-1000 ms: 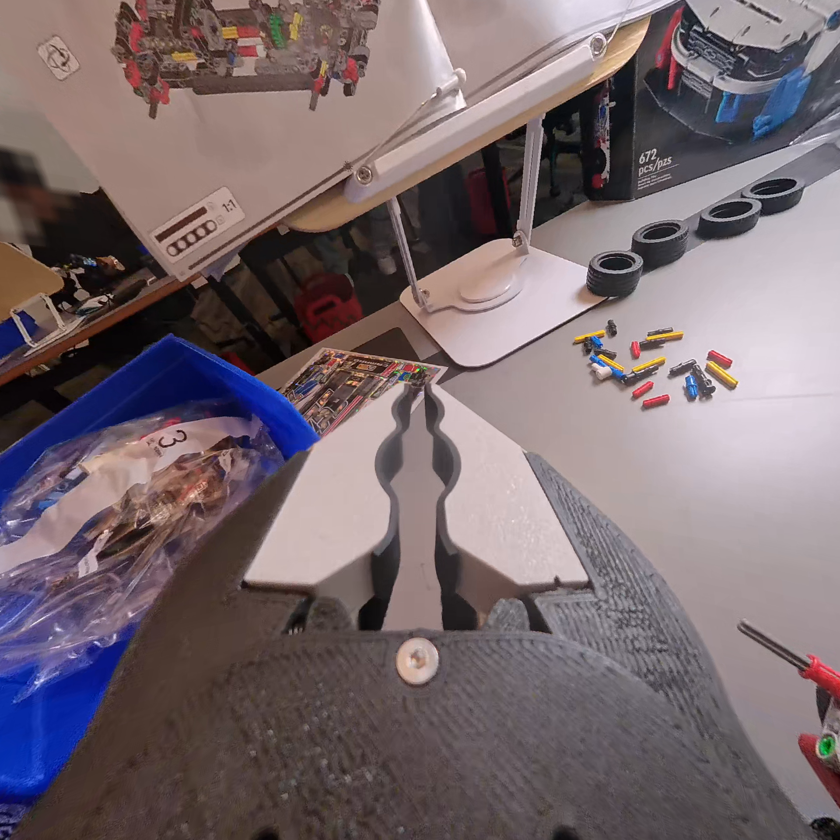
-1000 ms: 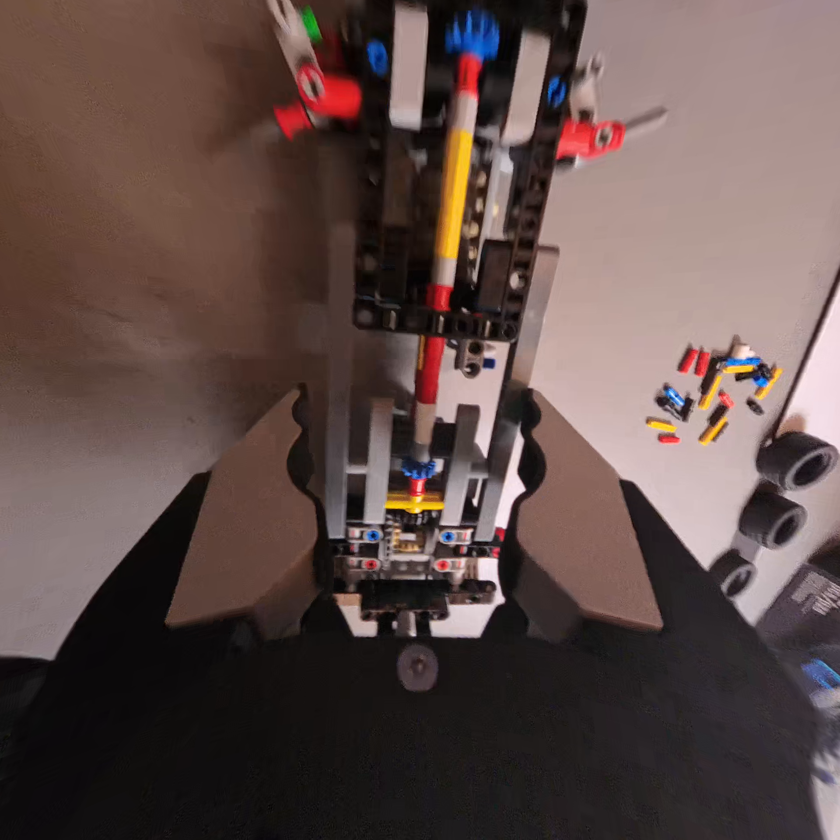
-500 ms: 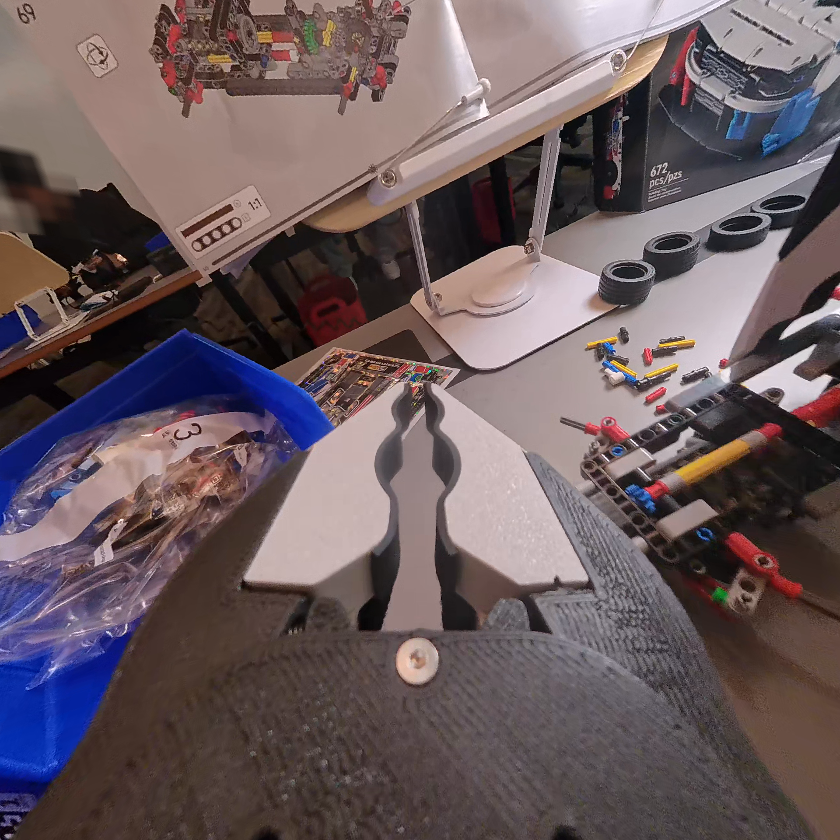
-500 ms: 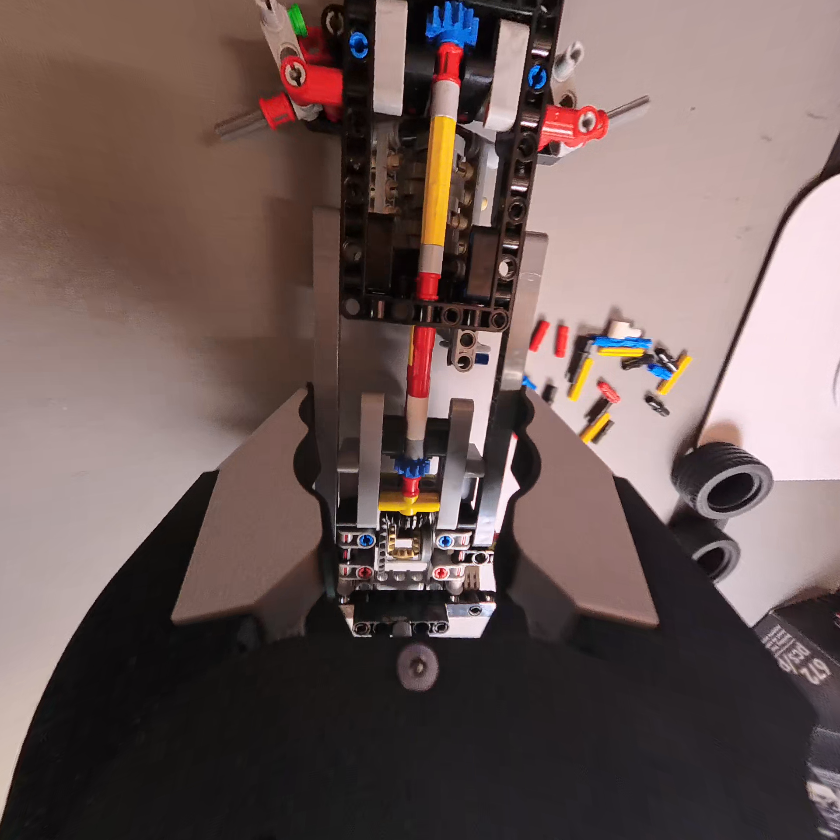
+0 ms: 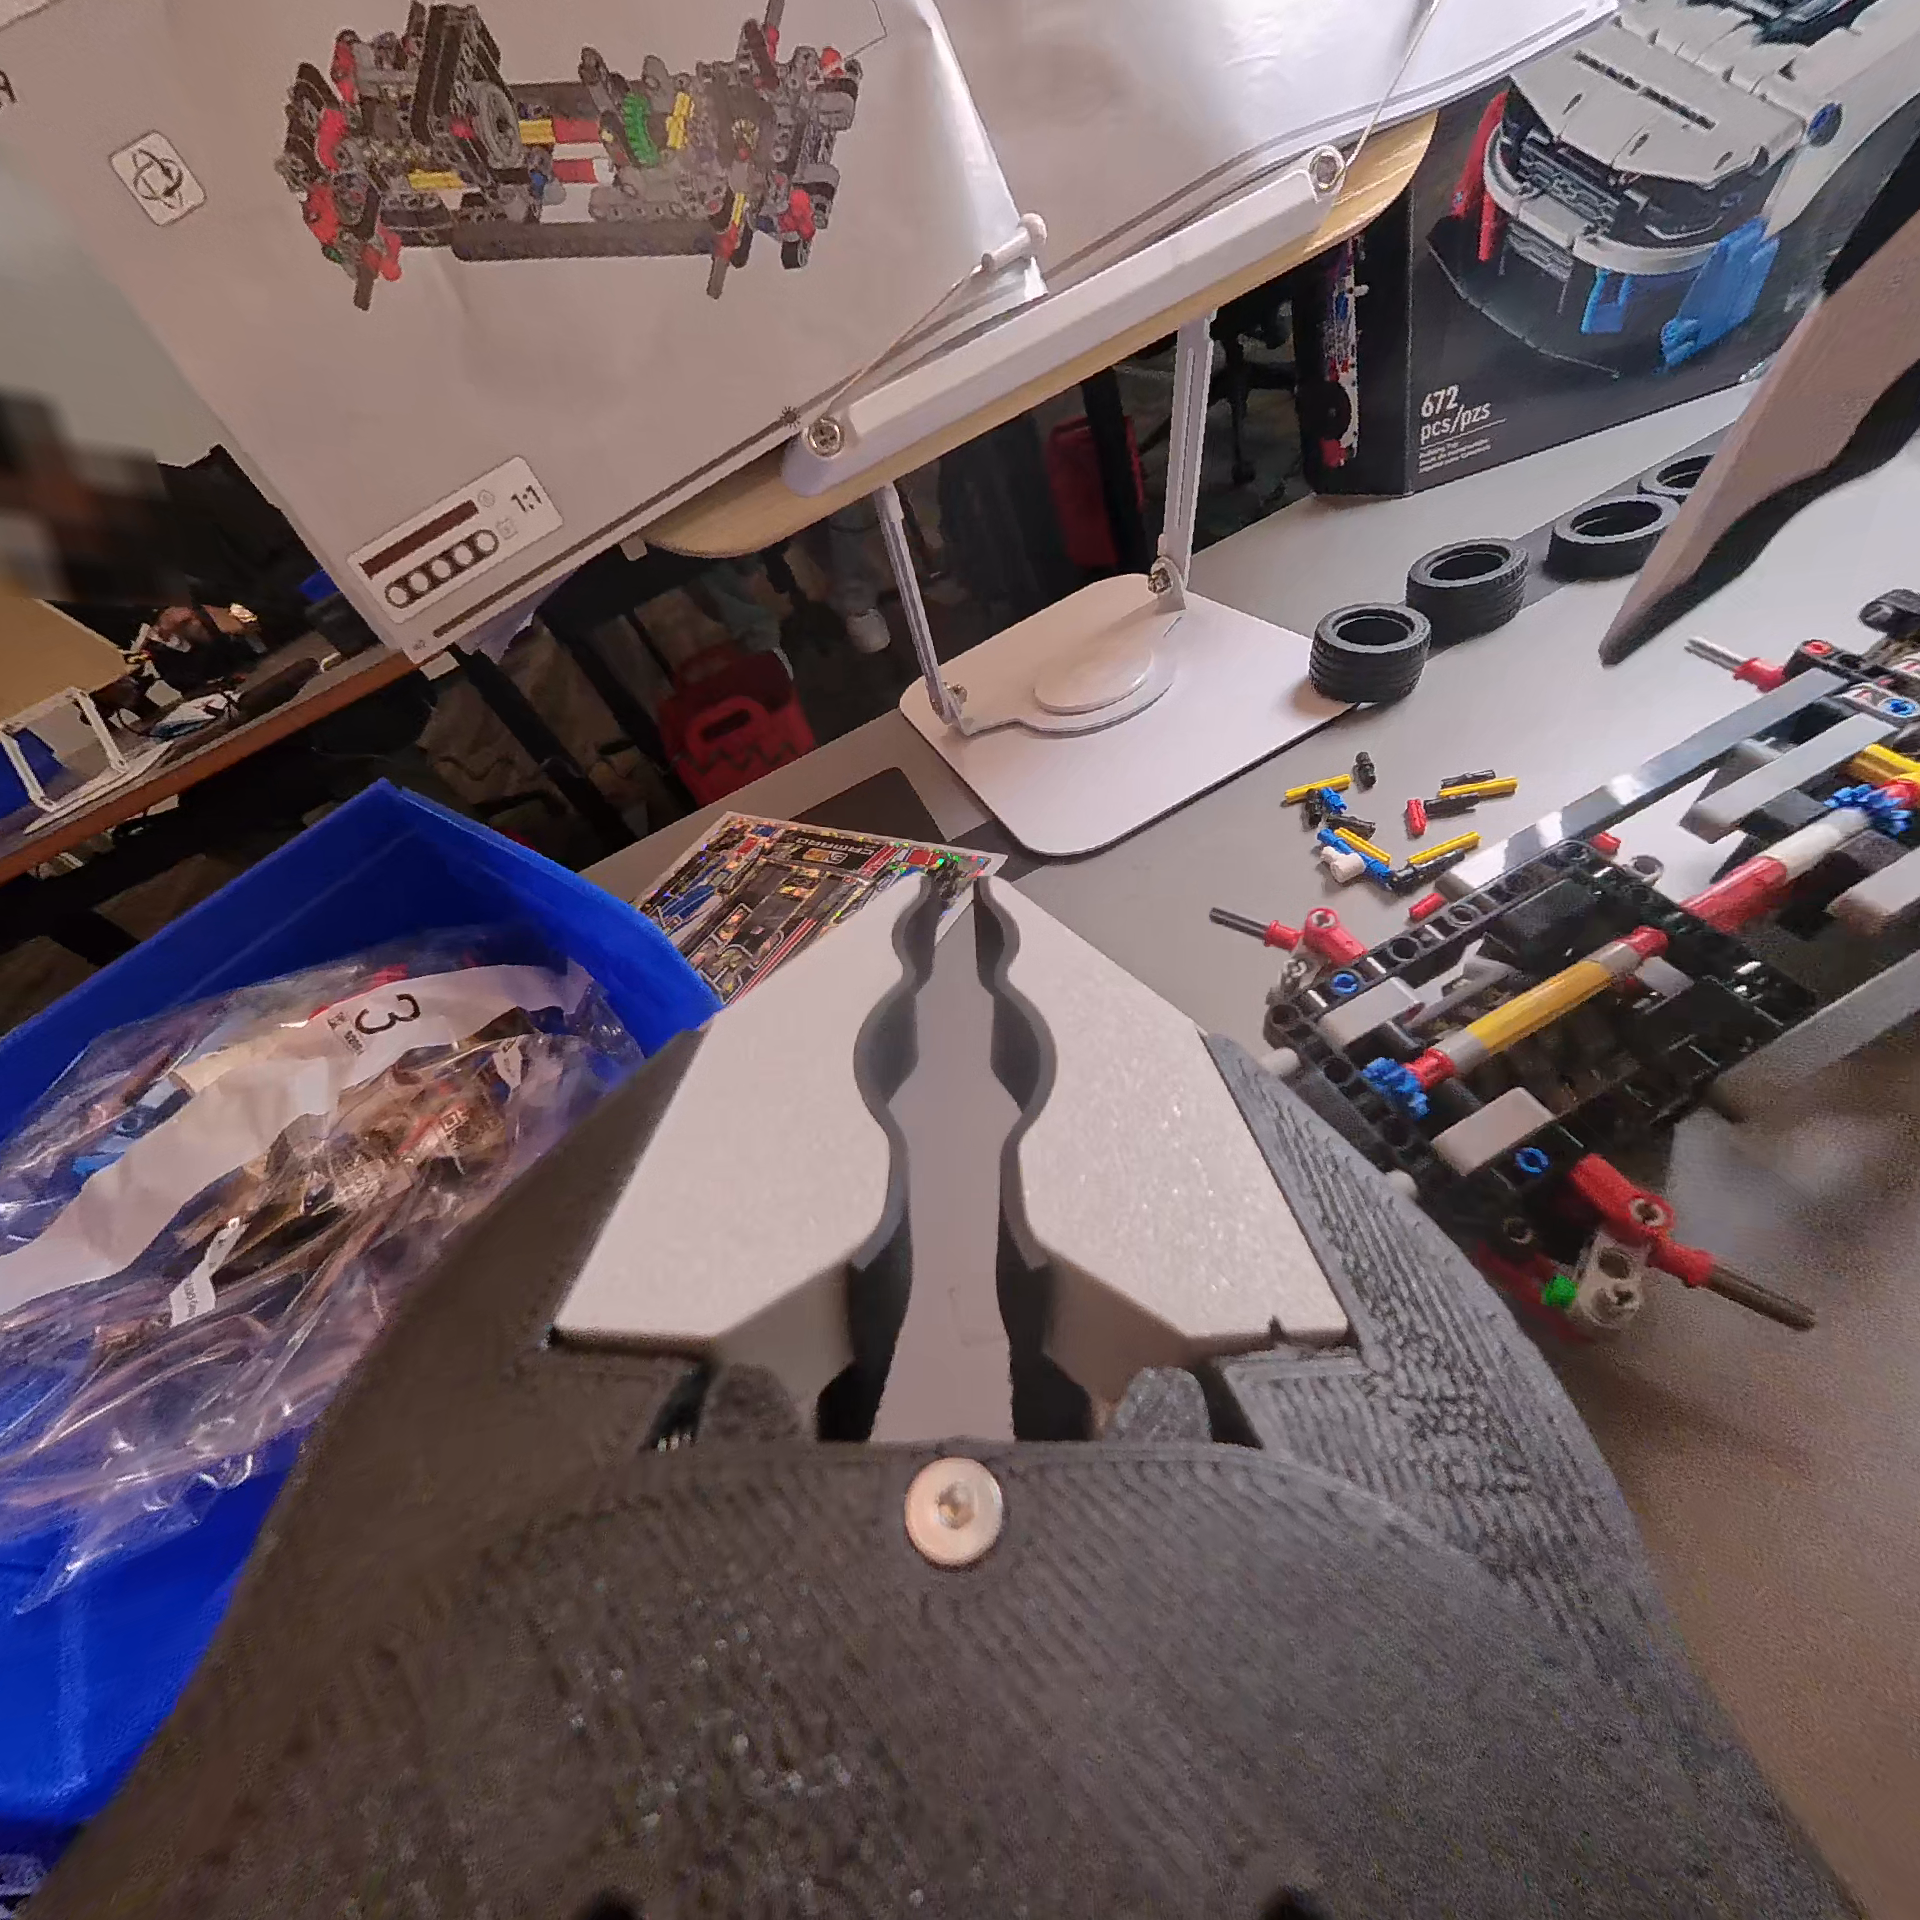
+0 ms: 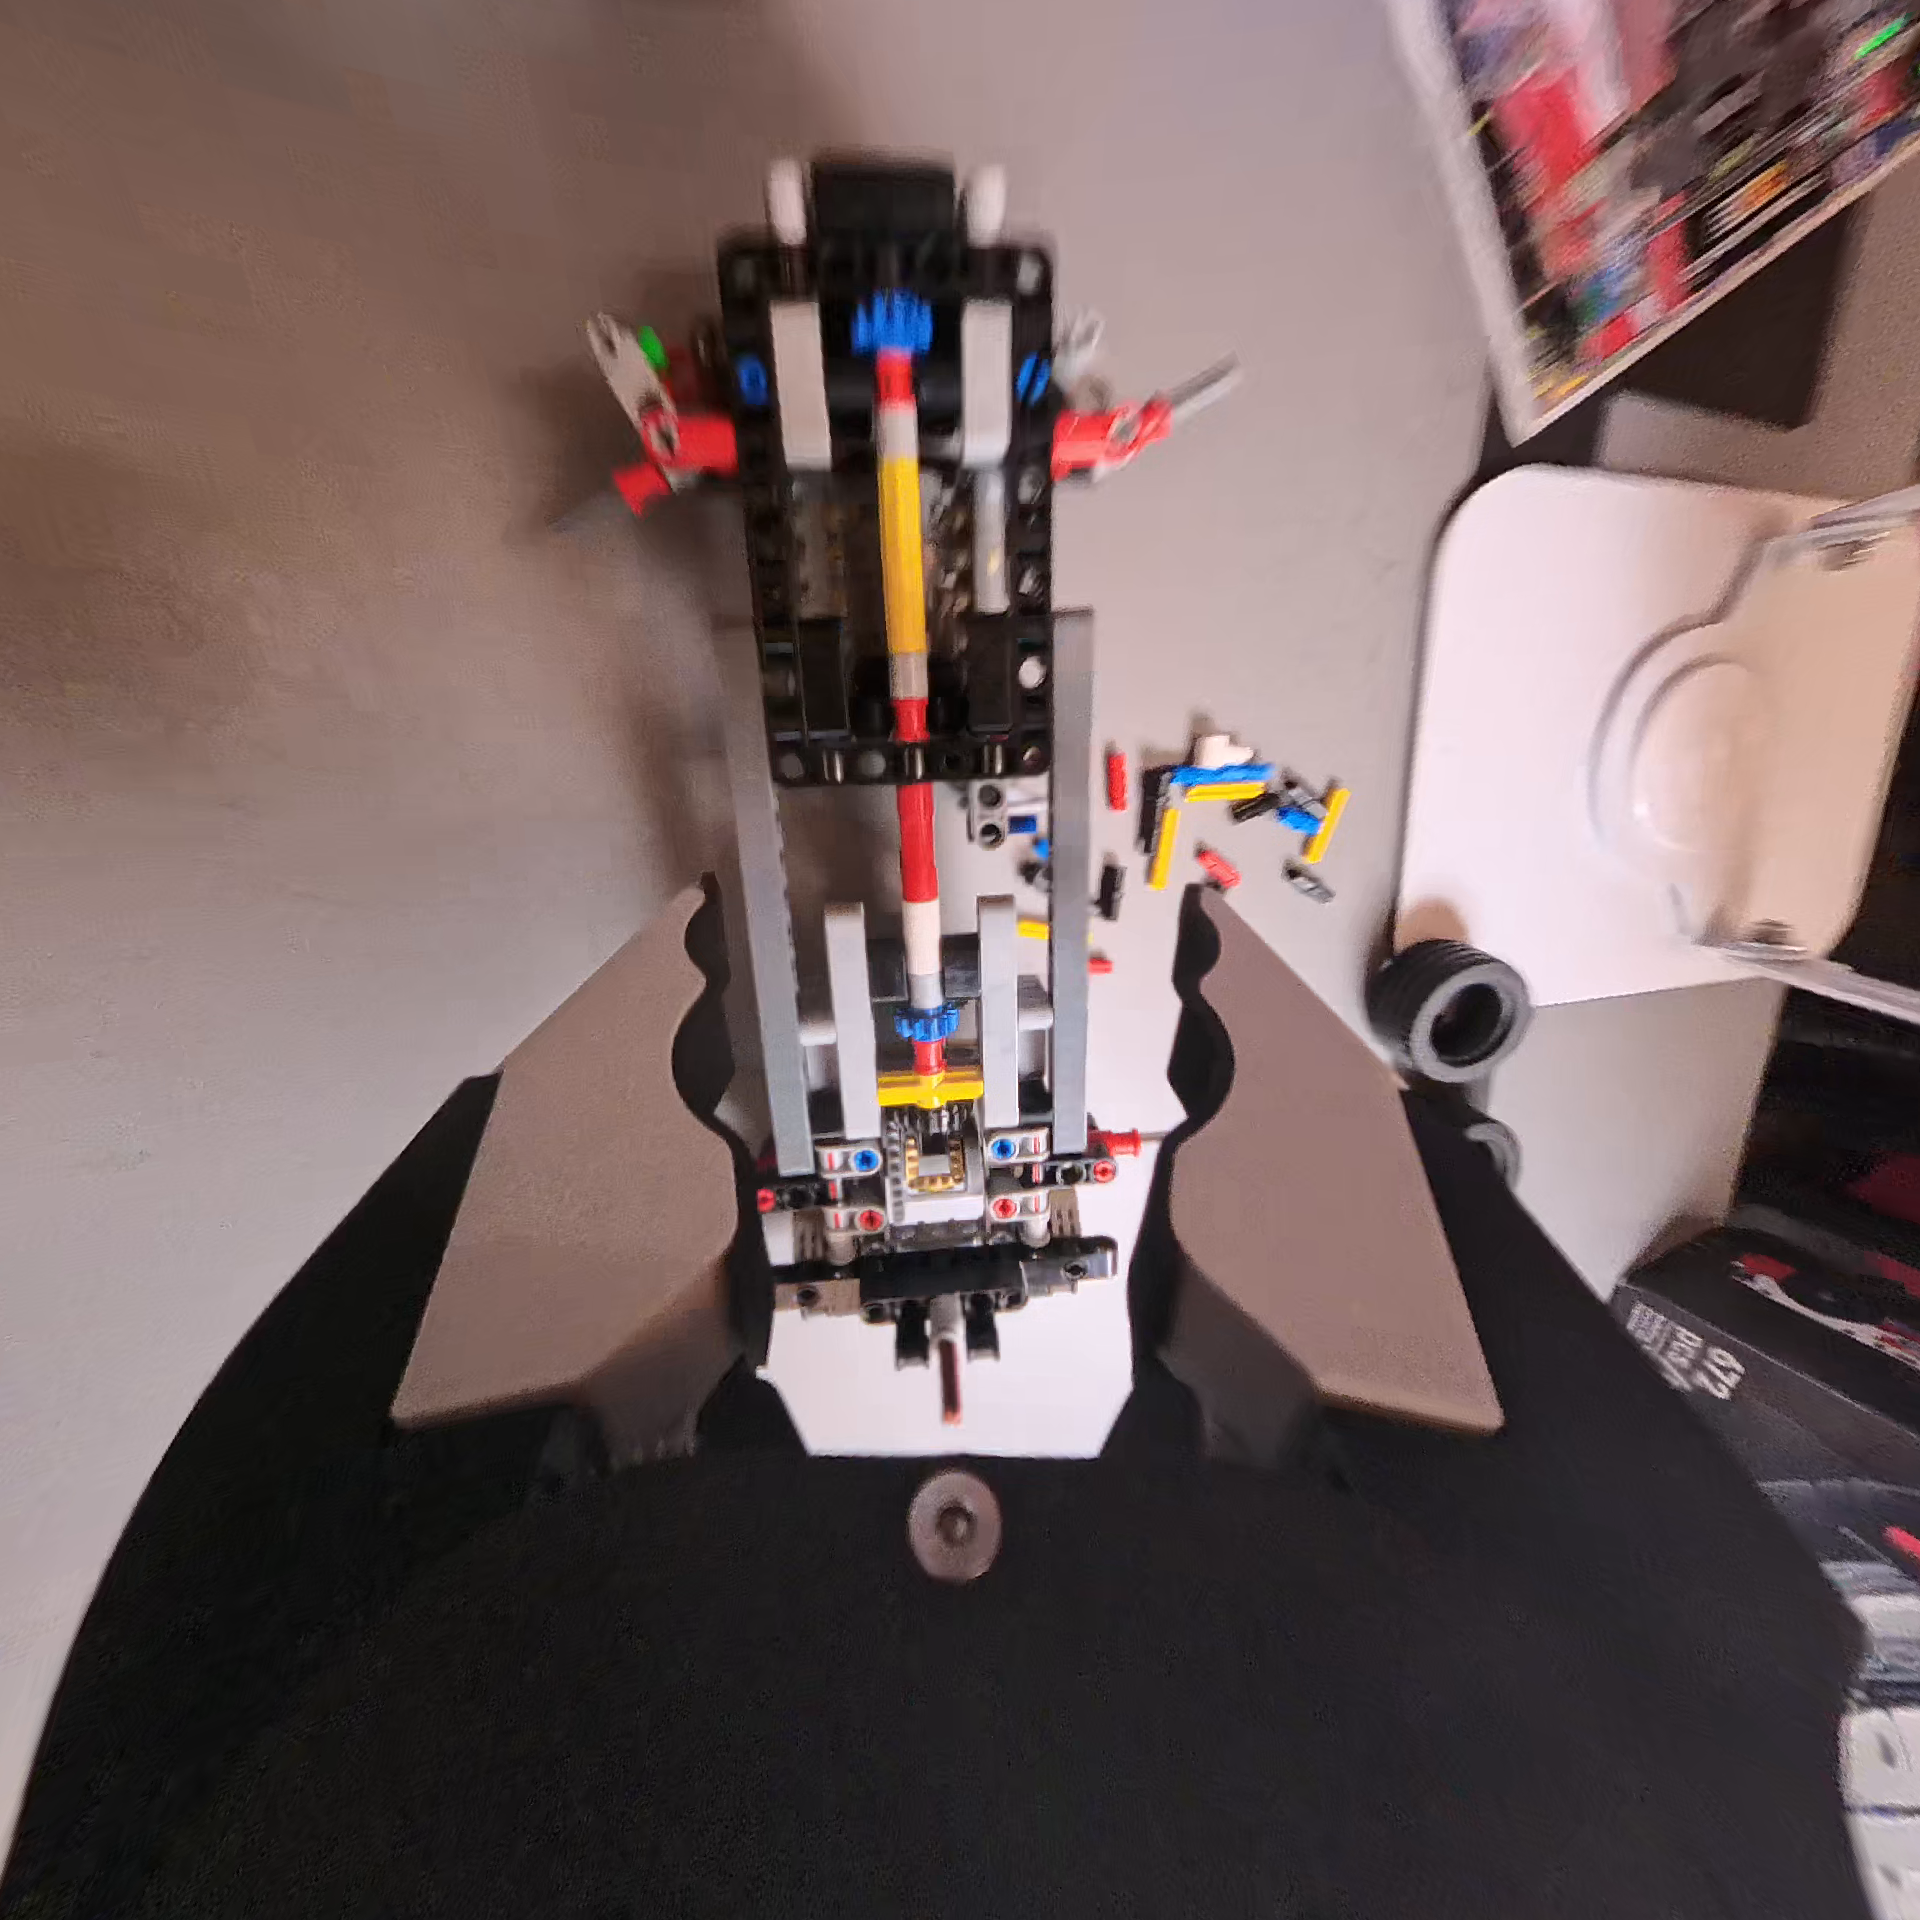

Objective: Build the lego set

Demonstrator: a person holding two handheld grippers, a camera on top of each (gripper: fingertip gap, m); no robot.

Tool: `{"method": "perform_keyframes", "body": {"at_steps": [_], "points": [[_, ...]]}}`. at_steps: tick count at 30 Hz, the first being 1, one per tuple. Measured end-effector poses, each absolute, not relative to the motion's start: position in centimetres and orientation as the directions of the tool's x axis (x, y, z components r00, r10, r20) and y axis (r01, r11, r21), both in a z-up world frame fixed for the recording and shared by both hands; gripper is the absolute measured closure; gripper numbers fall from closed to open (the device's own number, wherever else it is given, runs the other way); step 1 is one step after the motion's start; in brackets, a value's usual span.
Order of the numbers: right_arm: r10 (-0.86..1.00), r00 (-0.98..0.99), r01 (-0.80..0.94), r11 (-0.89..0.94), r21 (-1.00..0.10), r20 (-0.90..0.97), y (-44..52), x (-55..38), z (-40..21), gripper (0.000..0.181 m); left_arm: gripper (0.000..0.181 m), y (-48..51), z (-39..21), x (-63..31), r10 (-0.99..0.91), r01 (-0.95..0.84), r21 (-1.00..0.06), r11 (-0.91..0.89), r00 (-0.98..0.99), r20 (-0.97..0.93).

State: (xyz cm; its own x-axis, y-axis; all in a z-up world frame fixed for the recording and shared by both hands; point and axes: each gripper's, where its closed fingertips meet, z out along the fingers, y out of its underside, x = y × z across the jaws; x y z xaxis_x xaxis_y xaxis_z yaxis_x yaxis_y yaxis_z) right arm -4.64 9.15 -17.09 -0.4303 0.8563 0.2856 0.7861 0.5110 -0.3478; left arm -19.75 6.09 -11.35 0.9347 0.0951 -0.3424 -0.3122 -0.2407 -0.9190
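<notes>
On the grey table (image 5: pixel 1195 935), to the right of the blue bin (image 5: pixel 312 914), lies the half-built car frame (image 6: pixel 904 727), flat on the surface w/ its rear end toward us. We note the right gripper (image 6: pixel 945 904) spread wide, jaws standing either side of the frame's rear w/ visible gaps on both sides, so nothing is held; right view is blurred, fine contact cannot be confirmed. The left gripper (image 5: pixel 951 894) sits over the bin edge, jaws nearly pressed together w/ only a thin slit at the tips, holding nothing we can see. Loose pins (image 5: pixel 1382 831) lie scattered just beyond the frame, tyres (image 5: pixel 1371 655) in a row near the stand base (image 5: pixel 1101 758); parts bags (image 5: pixel 270 1122) in the bin; sticker sheet (image 5: pixel 800 904) beside it. Risks, in our judgement: a swing by the right gripper could clip the red steering arms (image 6: pixel 1101 431) sticking out at the frame's far end & pop them off; dragging the frame sideways could sweep pins under it or off the table; a one-sided squeeze on the long beams could flex the joints apart.
</notes>
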Motion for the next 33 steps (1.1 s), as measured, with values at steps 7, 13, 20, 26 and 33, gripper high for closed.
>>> {"method": "perform_keyframes", "body": {"at_steps": [7,13,20,26,33], "points": [[0.917,-0.029,0.458,0.366,-0.81,0.398,7.0,-3.6,-4.8,0.107,0.173,5.0,-9.5,-18.2,0.09,-0.256,-0.951,-0.176,0.957,-0.274],[0.907,0.344,0.259,0.157,-0.953,0.243,4.9,5.3,-4.5,0.104,0.162,0.7,-8.3,-15.7,0.063,-0.176,-0.977,-0.123,0.981,-0.185],[0.847,0.521,0.302,-0.062,-0.951,0.11,1.5,14.0,-13.3,0.099,0.109,-7.4,-11.0,-12.5,-0.046,-0.025,-0.973,-0.231,0.999,-0.015],[0.836,0.547,0.268,-0.127,-0.955,0.043,-1.1,15.7,-15.0,0.094,0.084,-12.7,-15.2,-9.9,-0.048,0.039,-0.943,-0.33,0.997,0.058],[0.825,0.565,0.232,-0.151,-0.961,0.007,-0.6,15.9,-15.2,0.094,0.087,-12.4,-15.5,-10.1,0.029,0.018,-0.967,-0.253,1.0,0.011]]}}
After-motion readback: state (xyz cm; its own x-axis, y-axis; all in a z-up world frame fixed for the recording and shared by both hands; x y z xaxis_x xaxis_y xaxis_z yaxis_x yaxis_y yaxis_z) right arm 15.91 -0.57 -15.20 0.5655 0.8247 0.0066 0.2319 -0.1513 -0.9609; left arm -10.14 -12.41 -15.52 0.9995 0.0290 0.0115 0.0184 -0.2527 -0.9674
